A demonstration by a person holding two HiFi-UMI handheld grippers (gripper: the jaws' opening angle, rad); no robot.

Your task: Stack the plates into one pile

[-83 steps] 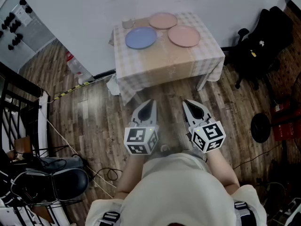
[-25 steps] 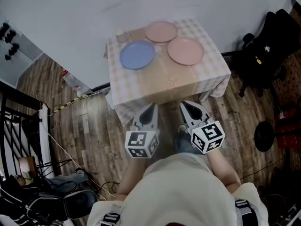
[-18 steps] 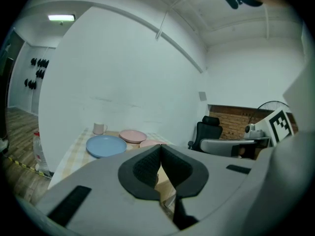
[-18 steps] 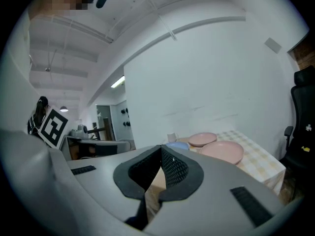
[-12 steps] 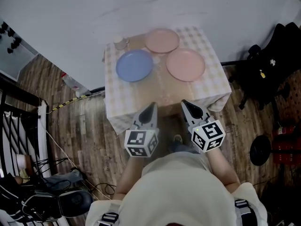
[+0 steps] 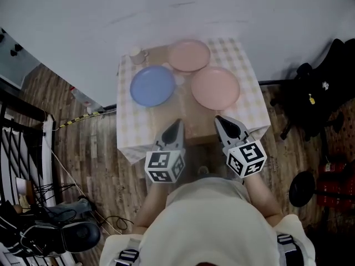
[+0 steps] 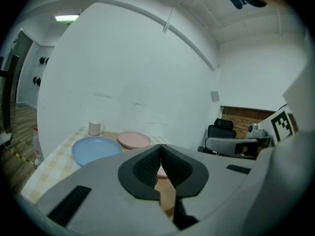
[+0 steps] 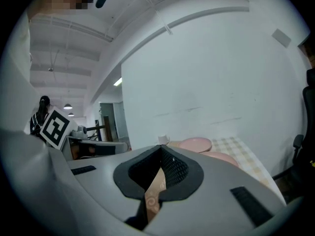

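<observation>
Holding both at the frame's centre, I had the jaws of my left gripper (image 6: 178, 122) and my right gripper (image 6: 219, 119) pressed together, empty. Above them, on the checkered table (image 6: 128, 131), lay the blue plate (image 6: 151, 85) at left, the near pink plate (image 6: 215, 87) at right and the far pink plate (image 6: 189, 55) higher up.

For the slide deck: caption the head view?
Shut left gripper and right gripper at the table edge; blue plate, far pink plate, near pink plate lie unstacked.
</observation>
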